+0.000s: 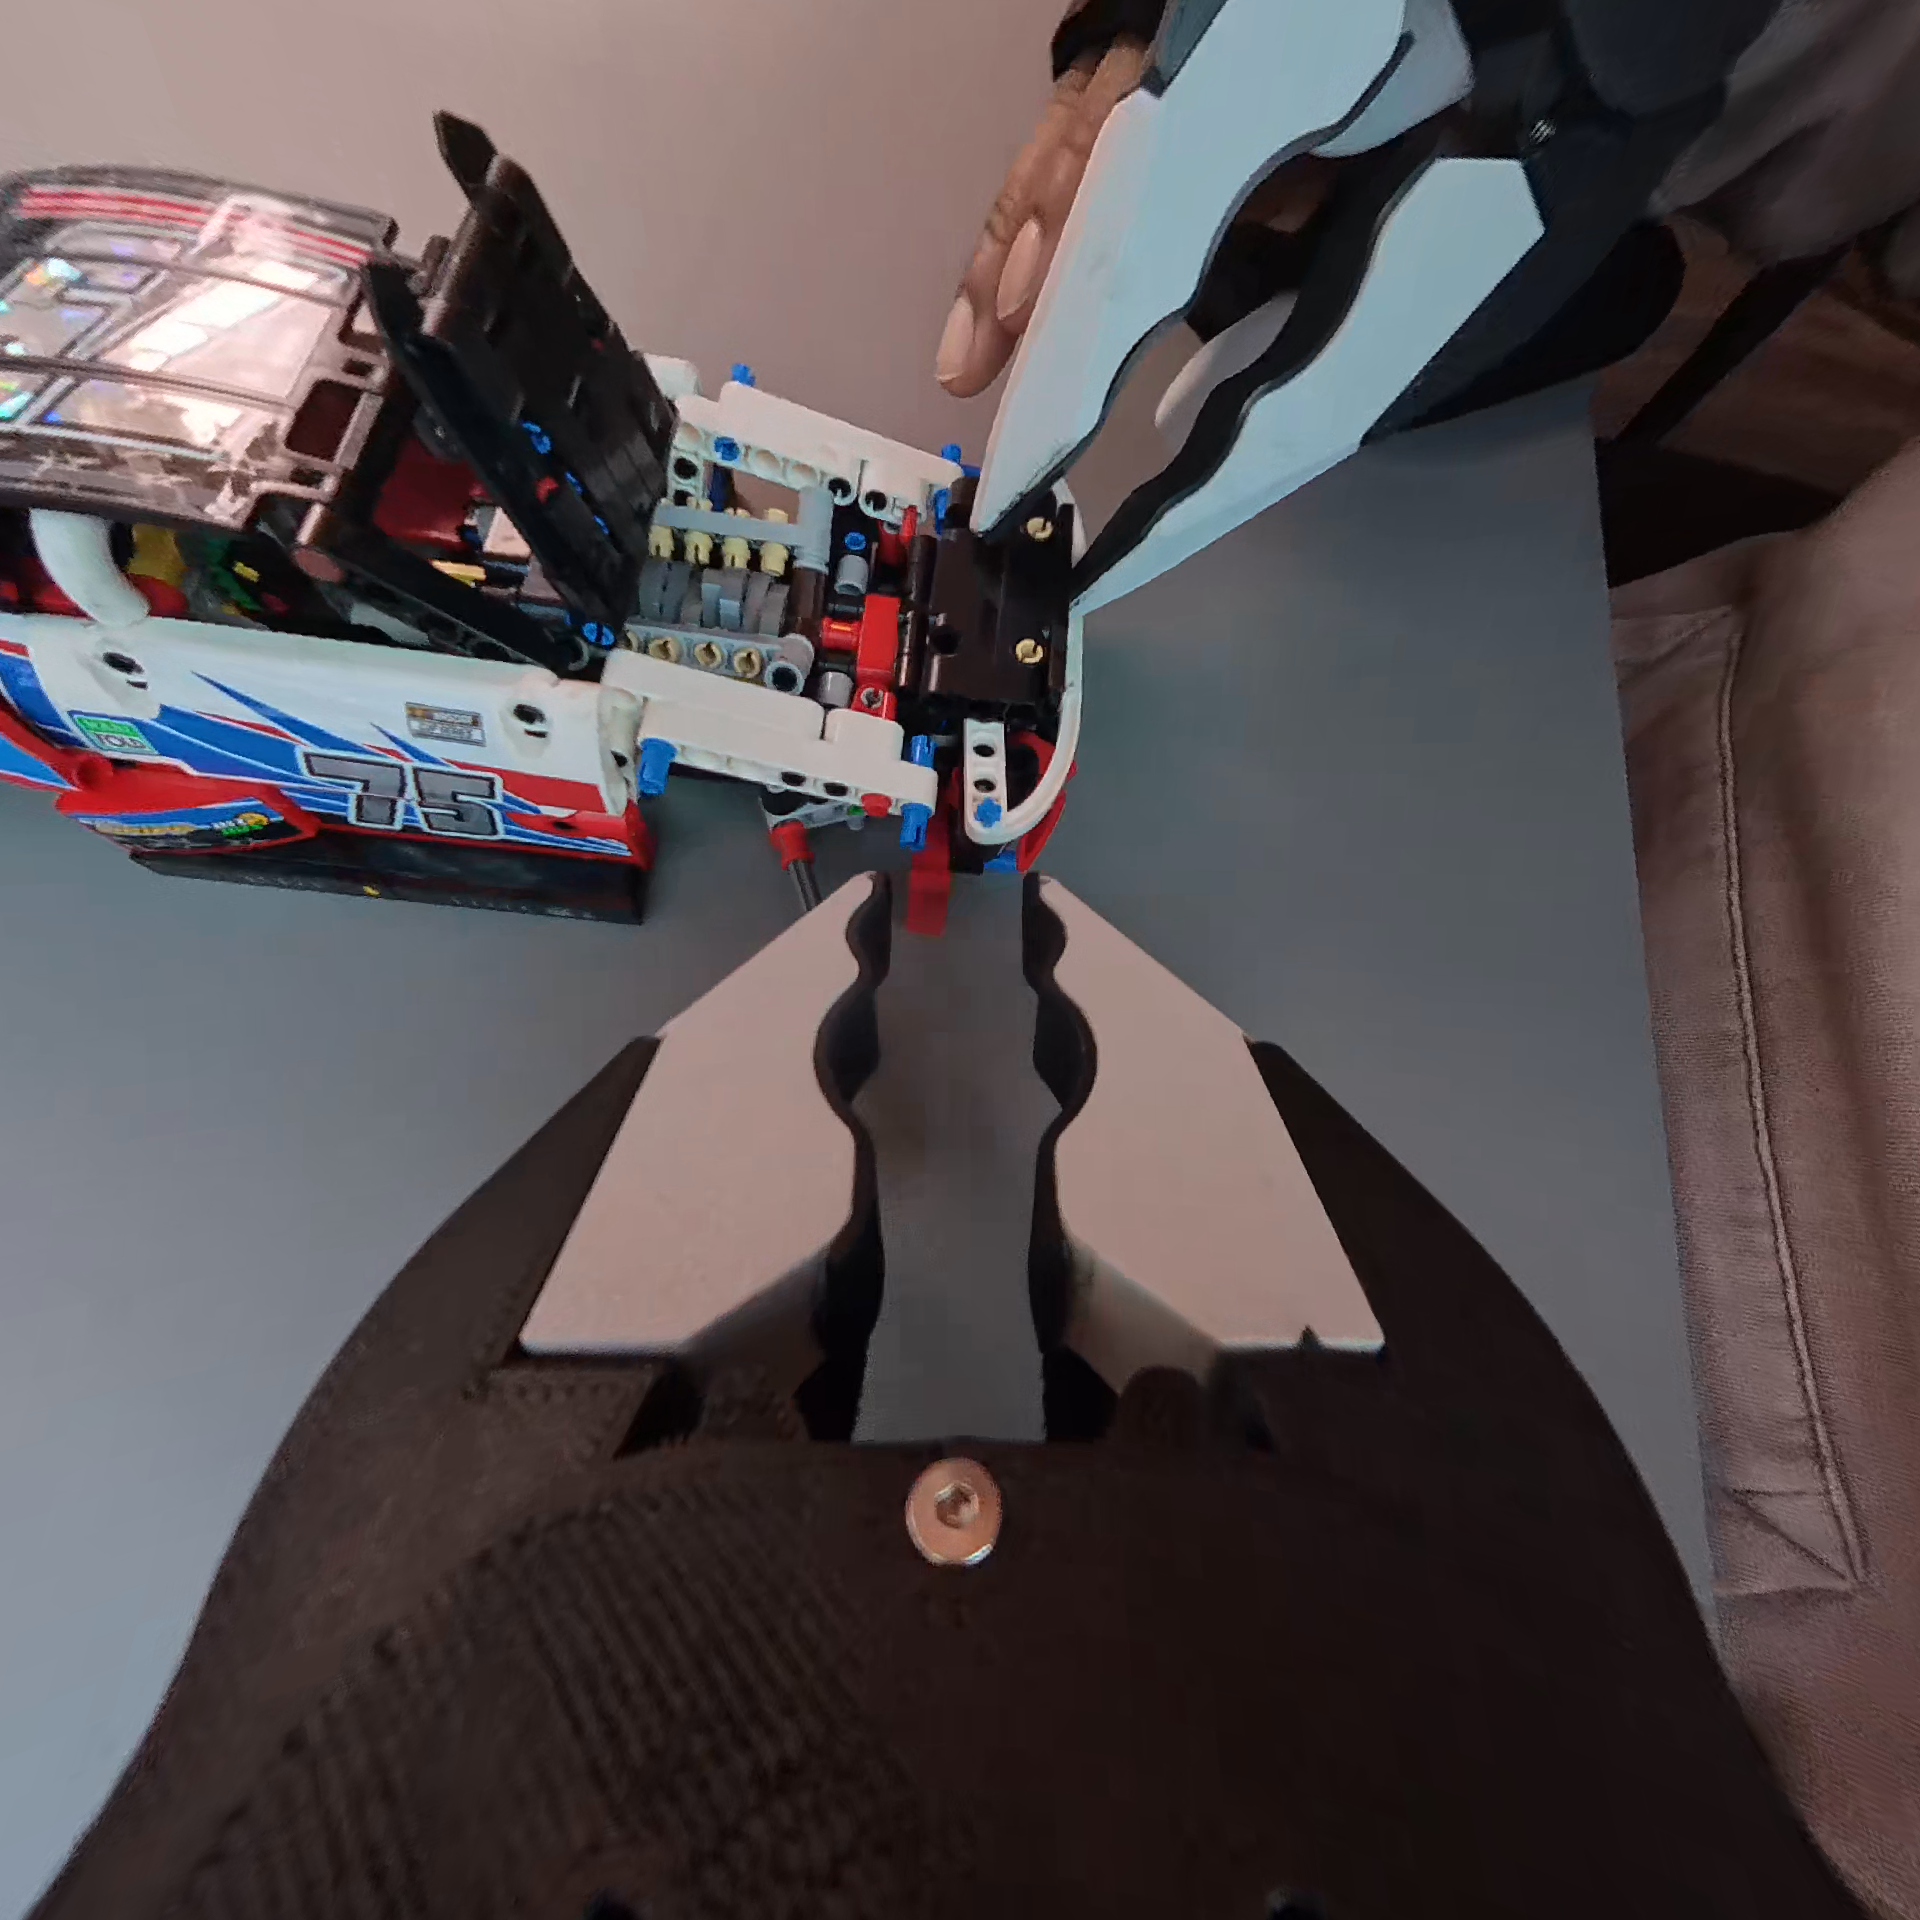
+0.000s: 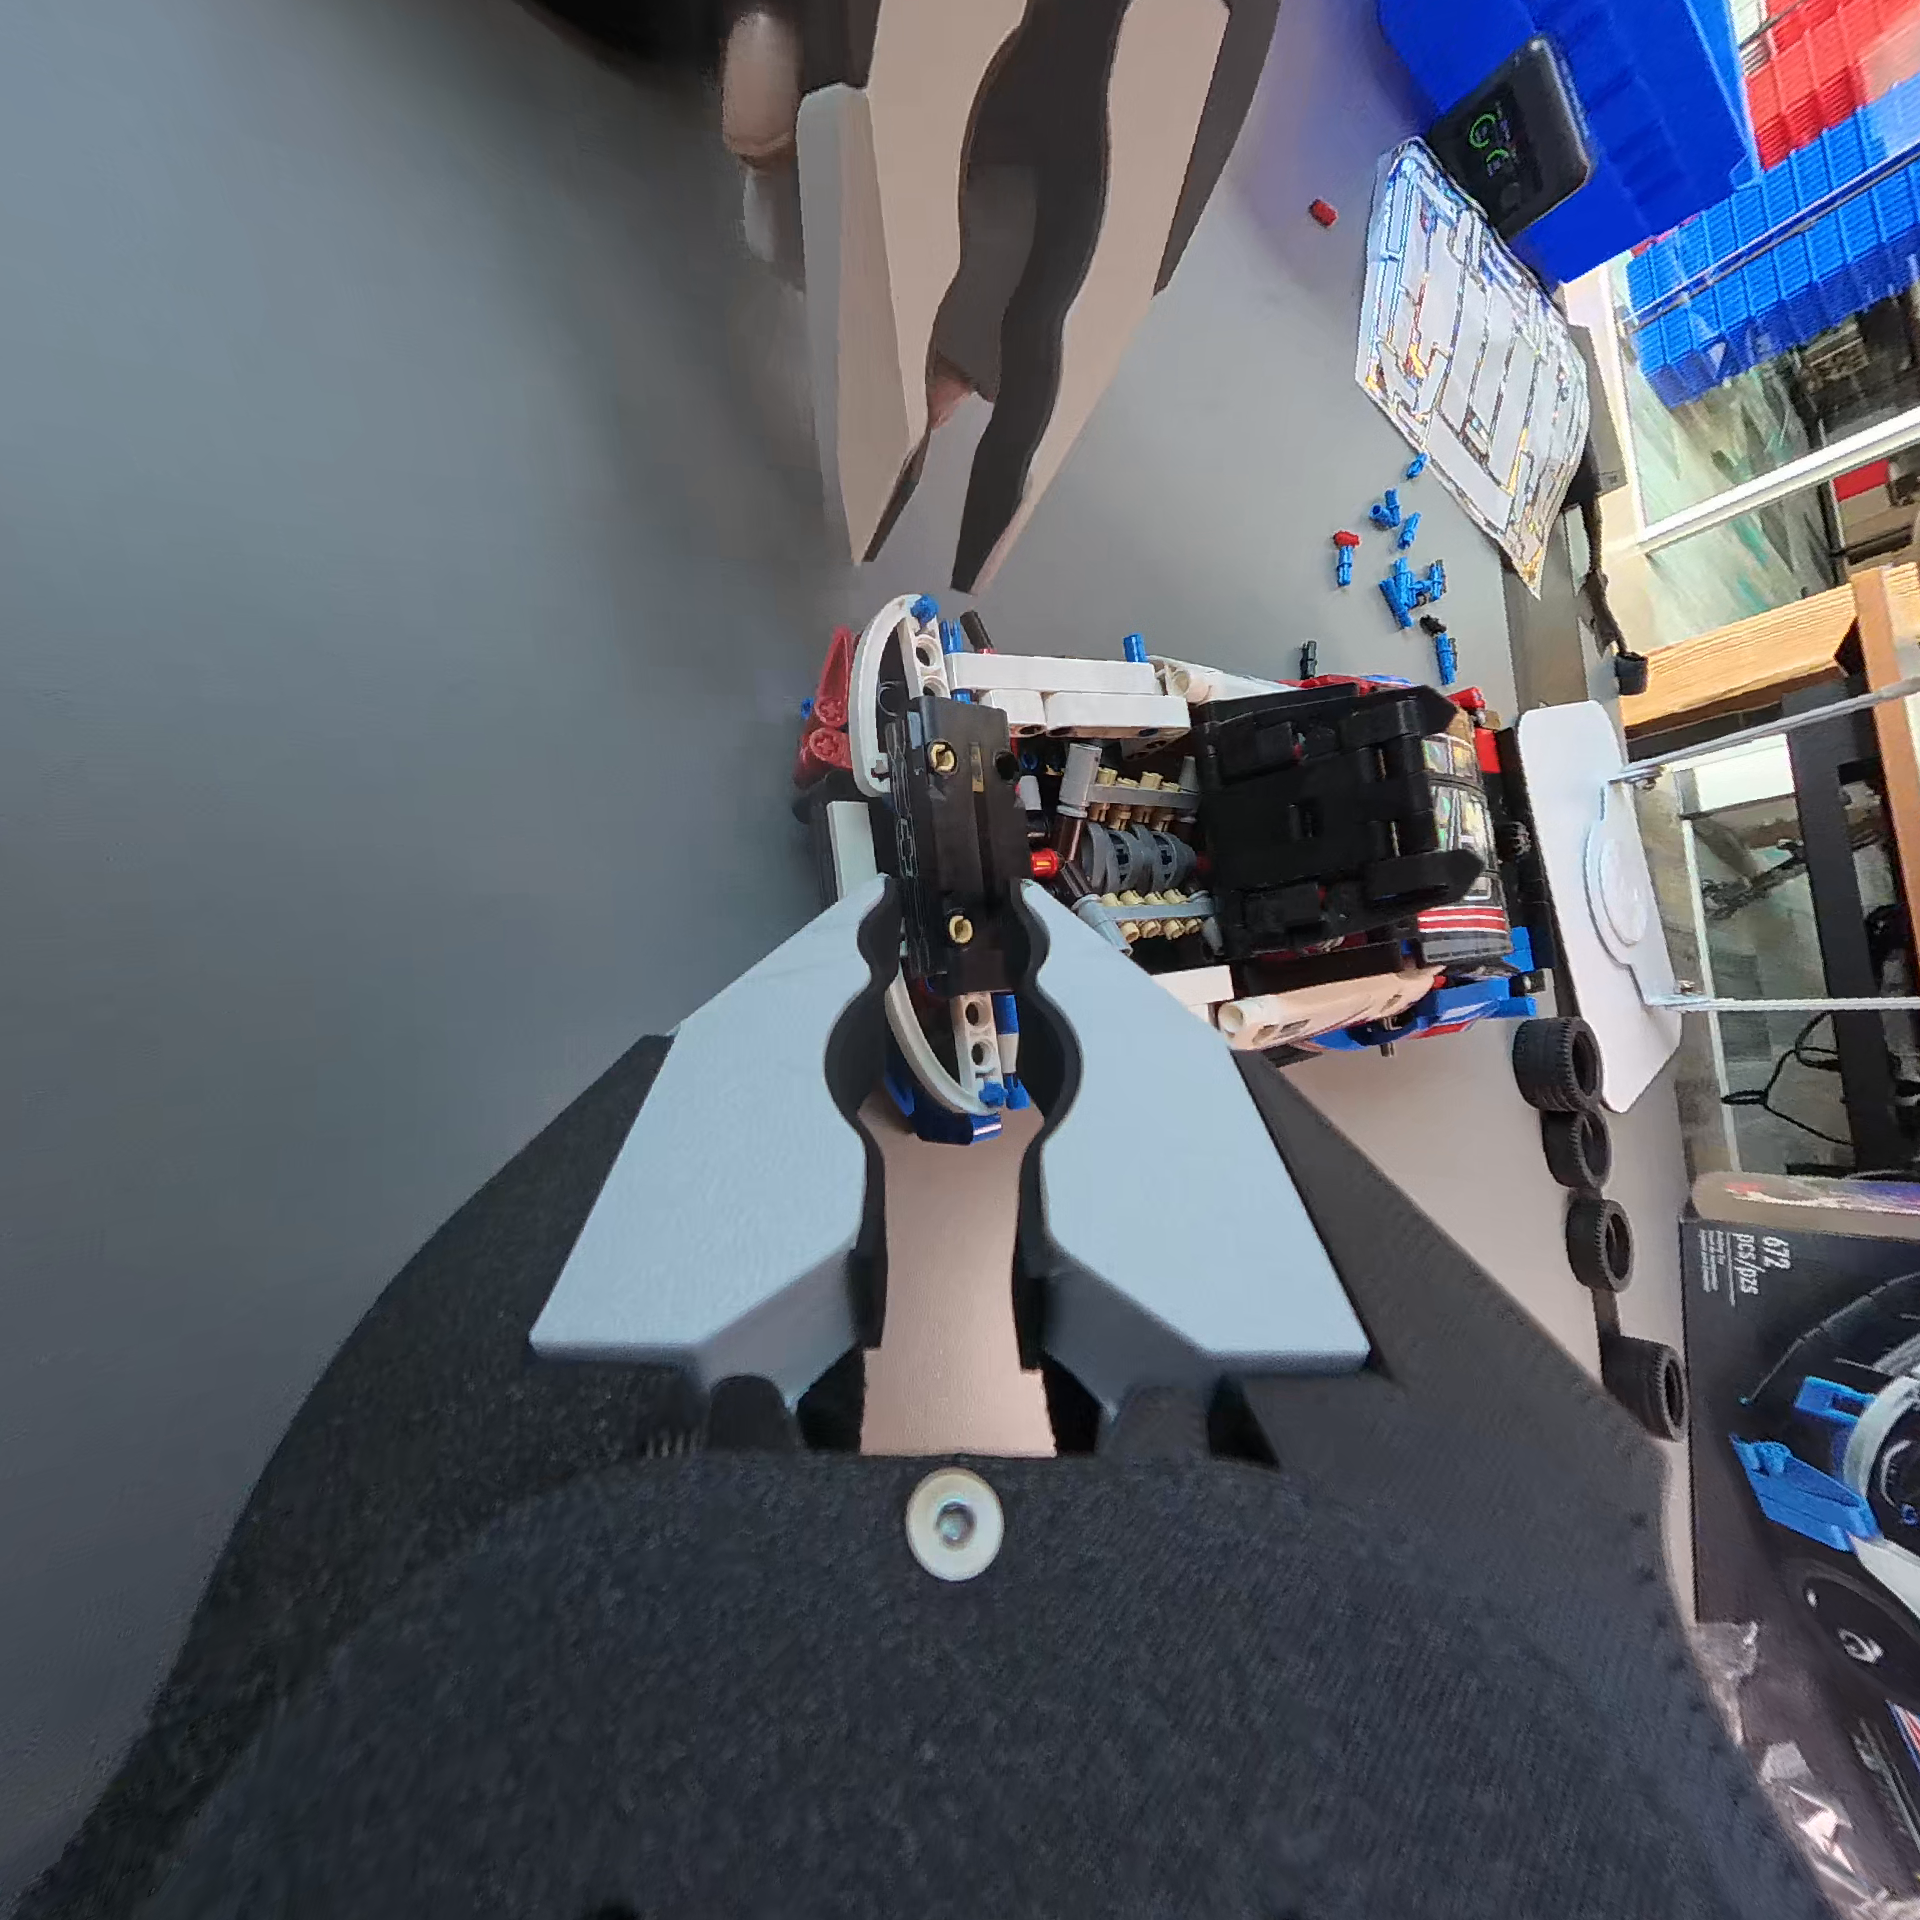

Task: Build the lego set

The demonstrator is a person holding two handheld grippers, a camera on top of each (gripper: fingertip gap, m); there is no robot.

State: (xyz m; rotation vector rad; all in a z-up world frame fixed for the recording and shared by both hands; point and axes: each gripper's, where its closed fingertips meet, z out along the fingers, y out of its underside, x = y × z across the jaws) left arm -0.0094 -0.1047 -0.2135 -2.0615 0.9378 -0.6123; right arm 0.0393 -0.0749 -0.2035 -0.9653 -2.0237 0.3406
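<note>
A white, red and blue lego race car (image 1: 343, 717) stands on the grey table (image 1: 312, 1143). Its black hood (image 1: 520, 395) is raised and the grey engine (image 1: 717, 603) shows. My right gripper (image 2: 956, 888) is shut on the black panel (image 2: 951, 831) at the car's front end; the left wrist view shows it (image 1: 1039, 556) coming down from the upper right onto this panel (image 1: 987, 623). My left gripper (image 1: 956, 888) is open and empty, its tips just short of a red piece (image 1: 928, 894) low on the car's front. It also shows in the right wrist view (image 2: 914, 571).
Behind the car lie loose blue pins (image 2: 1403, 571), an instruction booklet (image 2: 1475, 364), several black tyres (image 2: 1558, 1060) and the set's box (image 2: 1808, 1455). Blue bins (image 2: 1662, 104) and a white stand (image 2: 1590, 894) sit at the far edge. A person's hand (image 1: 997, 270) holds the right gripper. One gripper's finger ends stand about 7 centimeters off the other's.
</note>
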